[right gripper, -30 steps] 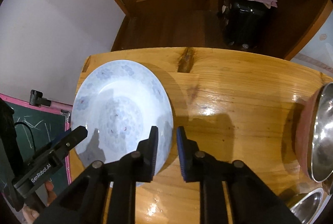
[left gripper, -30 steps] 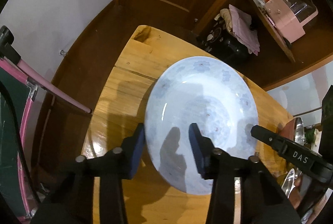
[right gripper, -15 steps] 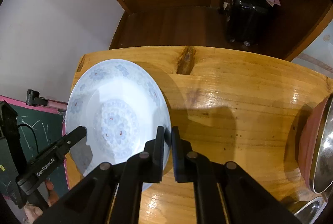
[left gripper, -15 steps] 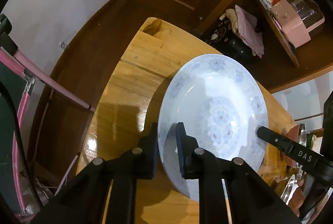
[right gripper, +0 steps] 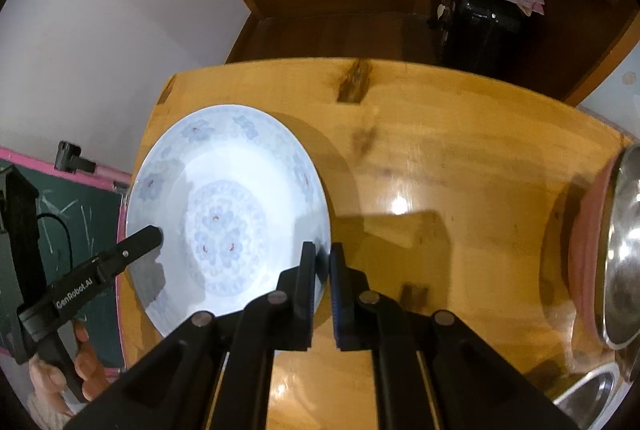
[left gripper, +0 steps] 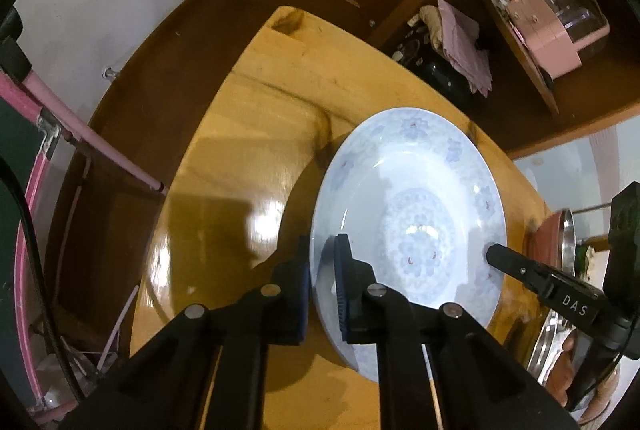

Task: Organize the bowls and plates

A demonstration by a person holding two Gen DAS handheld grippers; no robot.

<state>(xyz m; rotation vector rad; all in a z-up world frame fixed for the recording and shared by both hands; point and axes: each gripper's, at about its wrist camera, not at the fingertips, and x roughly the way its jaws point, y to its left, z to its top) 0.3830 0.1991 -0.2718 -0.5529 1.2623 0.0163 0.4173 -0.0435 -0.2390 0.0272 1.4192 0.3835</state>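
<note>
Two claws have the same plate (left gripper: 408,222) by opposite sides of its rim. Nearest the lens in the left wrist view, the left claw (left gripper: 322,286) is pinched nearly closed on the plate's left rim, one blue pad under the lip and one on the upper face. In the right wrist view the right claw (right gripper: 322,274) is closed down just as narrowly on the right rim (its jaws have drawn in to a slit, with the plate's edge between them). Each claw's black finger also shows in the other's view, lying across the far side of the plate.

The plate is white porcelain with a pale blue flower pattern, a shallow well and a broad rim. It sits toward the left end of the wooden table (right gripper: 440,170), its left rim reaching about to that edge, and it looks slightly tilted; whether it has left the wood I cannot tell.

Farther along, at the right edge of the table, a steel bowl (right gripper: 624,254) rests in a pinkish basin (right gripper: 580,262), and another steel dish (right gripper: 588,390) shows at the near right corner. Beyond the far edge are the dark floor, a door and shelves with folded cloth.

By my reading the sorting is at an early step: the plate is gripped but not yet placed anywhere, and the metal bowls at the right still wait. No finished stack is in view, so most of the work seems left.
</note>
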